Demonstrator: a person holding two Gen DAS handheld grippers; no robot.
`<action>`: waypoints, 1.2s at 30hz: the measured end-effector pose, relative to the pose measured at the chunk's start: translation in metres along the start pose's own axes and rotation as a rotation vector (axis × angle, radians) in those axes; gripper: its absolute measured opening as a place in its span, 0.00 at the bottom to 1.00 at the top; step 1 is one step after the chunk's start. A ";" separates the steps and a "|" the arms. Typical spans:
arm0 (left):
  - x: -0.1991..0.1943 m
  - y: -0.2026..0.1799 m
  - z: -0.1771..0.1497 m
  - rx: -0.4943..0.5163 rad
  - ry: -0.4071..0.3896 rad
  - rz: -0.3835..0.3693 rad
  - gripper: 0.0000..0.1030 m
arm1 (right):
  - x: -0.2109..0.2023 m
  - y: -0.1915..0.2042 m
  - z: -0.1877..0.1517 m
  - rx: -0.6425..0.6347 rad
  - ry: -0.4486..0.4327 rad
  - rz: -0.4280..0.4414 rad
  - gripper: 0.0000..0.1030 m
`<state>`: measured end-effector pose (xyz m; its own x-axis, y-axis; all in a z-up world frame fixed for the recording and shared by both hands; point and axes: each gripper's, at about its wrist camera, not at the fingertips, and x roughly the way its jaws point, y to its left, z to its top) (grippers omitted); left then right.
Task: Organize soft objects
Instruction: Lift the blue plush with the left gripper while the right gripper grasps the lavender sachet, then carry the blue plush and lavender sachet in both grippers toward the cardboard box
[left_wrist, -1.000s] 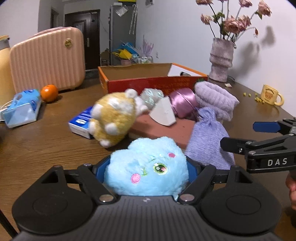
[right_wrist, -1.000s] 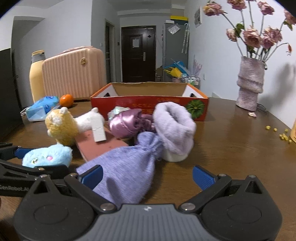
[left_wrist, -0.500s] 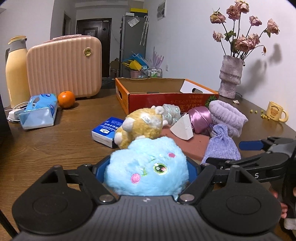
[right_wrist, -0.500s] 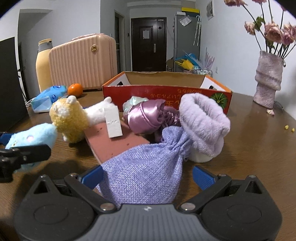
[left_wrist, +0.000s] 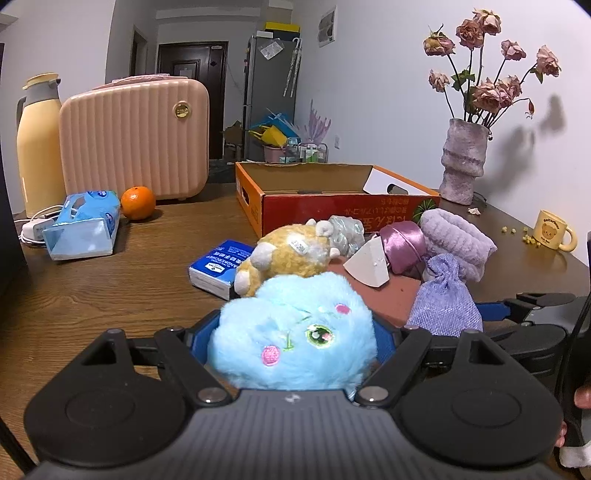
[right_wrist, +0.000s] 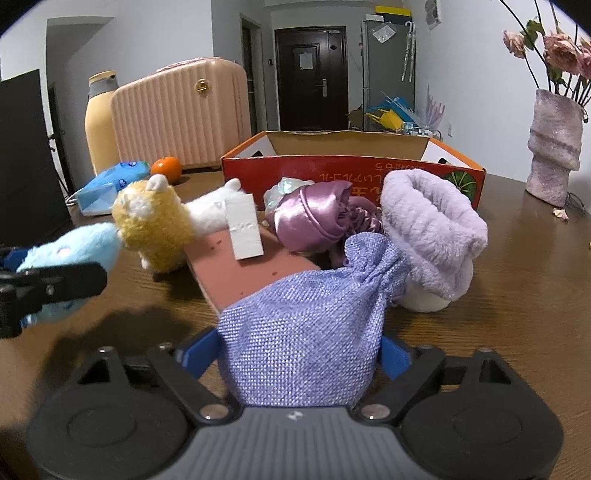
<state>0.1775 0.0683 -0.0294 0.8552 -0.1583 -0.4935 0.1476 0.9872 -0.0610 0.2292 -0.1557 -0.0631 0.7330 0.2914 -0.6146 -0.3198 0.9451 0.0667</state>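
Observation:
My left gripper (left_wrist: 295, 328) is shut on a fluffy blue plush toy (left_wrist: 295, 343) and holds it just above the wooden table; the right wrist view shows the same toy (right_wrist: 70, 251) at the far left. The jaws of my right gripper (right_wrist: 299, 350) are closing on a lilac woven pouch (right_wrist: 306, 325), and the blue pads touch both its sides. Behind the pouch lie a yellow plush (right_wrist: 155, 225), a pink satin bundle (right_wrist: 314, 218) and a purple fluffy roll (right_wrist: 436, 229), partly on a pink flat board (right_wrist: 236, 273). An open orange cardboard box (left_wrist: 332, 214) stands beyond them.
At the back left are a pink suitcase (left_wrist: 136, 136), a cream flask (left_wrist: 37, 144), an orange (left_wrist: 137, 202) and a blue tissue pack (left_wrist: 85, 225). A small blue packet (left_wrist: 218, 266) lies by the yellow plush. A vase of flowers (left_wrist: 463, 162) and a yellow mug (left_wrist: 552, 230) stand right.
My right gripper moved in over the lilac pouch and its jaws narrowed onto it. The left gripper rose a little and tipped up with the blue plush still in it.

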 end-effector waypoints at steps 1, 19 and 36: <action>-0.001 0.000 0.000 -0.001 -0.002 0.000 0.79 | 0.000 0.000 0.000 0.000 -0.003 0.004 0.77; -0.015 0.003 0.000 -0.028 -0.062 0.037 0.79 | -0.033 0.006 -0.008 -0.028 -0.118 0.020 0.45; -0.039 -0.012 0.001 -0.075 -0.125 0.055 0.79 | -0.079 0.015 -0.009 -0.081 -0.250 0.042 0.41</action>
<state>0.1433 0.0628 -0.0085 0.9167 -0.1012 -0.3865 0.0658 0.9924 -0.1038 0.1615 -0.1662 -0.0203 0.8402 0.3675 -0.3988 -0.3932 0.9193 0.0186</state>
